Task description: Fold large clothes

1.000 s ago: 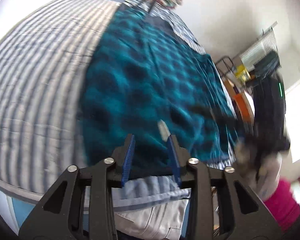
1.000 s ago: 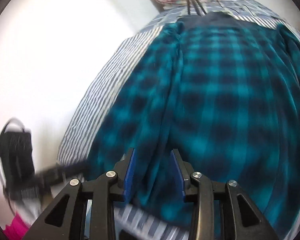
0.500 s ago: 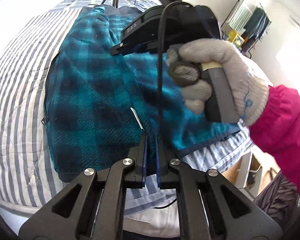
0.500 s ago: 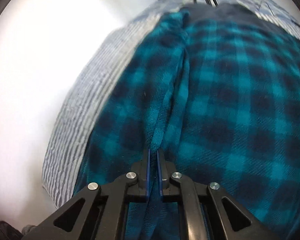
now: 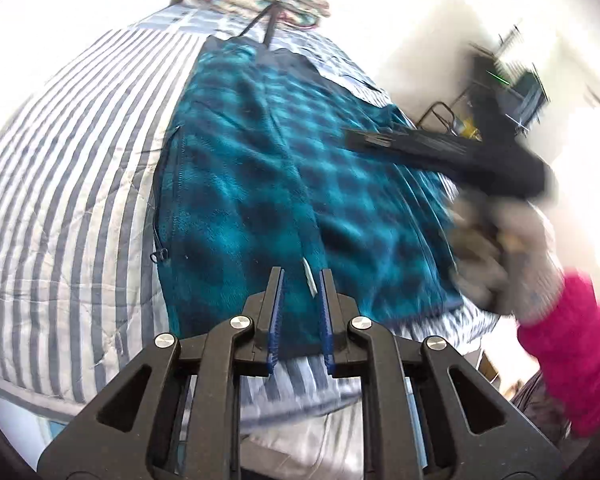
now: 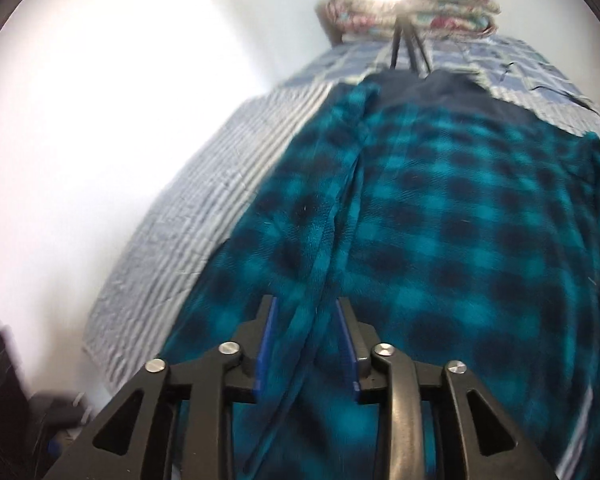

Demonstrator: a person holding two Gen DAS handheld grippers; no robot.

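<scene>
Teal plaid fleece [image 5: 256, 184] lay flat on striped bedspread [image 5: 68, 184], below both grippers: left gripper [image 5: 300, 280] and right gripper [image 6: 305, 312] had just been opening, nothing gripped.

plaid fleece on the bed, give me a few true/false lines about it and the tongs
1. The plaid fleece lies spread on a striped bedcover. True.
2. The left tongs clamp the fleece hem. False: the blue pads stand apart and have just been opening, with nothing pressed between them.
3. The right tongs are open over a fold in the fleece. True.
4. The fleece is red. False: it is teal with dark checks.
5. A gloved hand with a pink sleeve shows in the left wrist view. True.
</scene>
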